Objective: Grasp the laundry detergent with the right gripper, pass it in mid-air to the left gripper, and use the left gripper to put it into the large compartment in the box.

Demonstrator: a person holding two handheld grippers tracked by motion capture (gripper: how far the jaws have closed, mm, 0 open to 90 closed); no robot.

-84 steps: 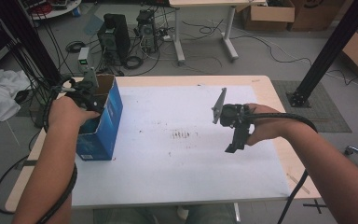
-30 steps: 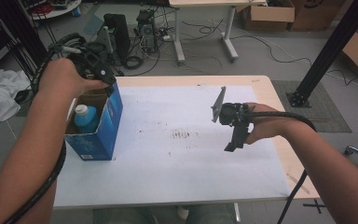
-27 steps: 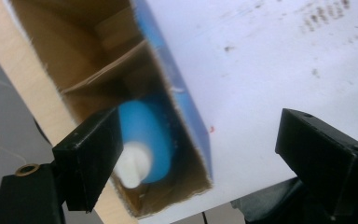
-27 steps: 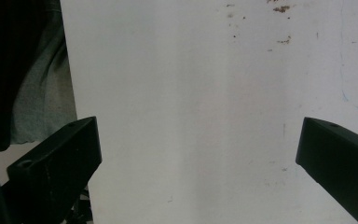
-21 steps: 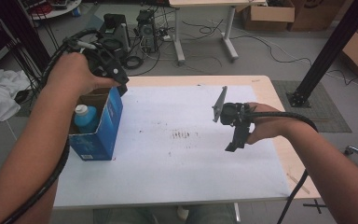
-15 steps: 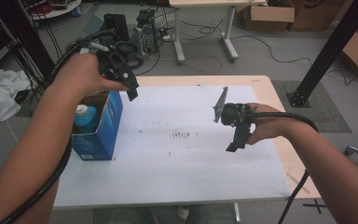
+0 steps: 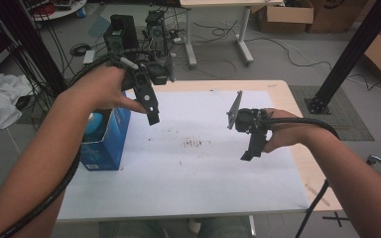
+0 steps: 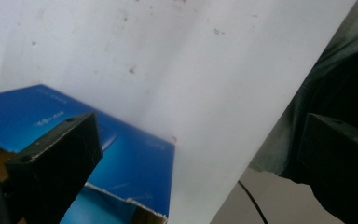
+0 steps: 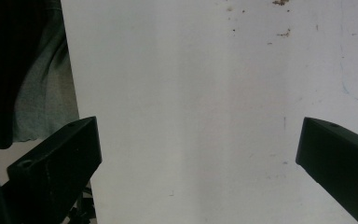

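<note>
High view | left gripper [image 7: 151, 111] is hovering beside blue box [image 7: 106, 144], jaws apart (empty) | right gripper [image 7: 250, 148] is hovering over tabletop [image 7: 203, 173], jaws apart

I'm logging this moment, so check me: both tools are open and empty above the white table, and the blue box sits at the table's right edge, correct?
Not quite. The blue box sits at the table's left edge, below the left tool, as the high view shows. The rest holds: the left tool and the right tool are both open and empty above the white table.
</note>
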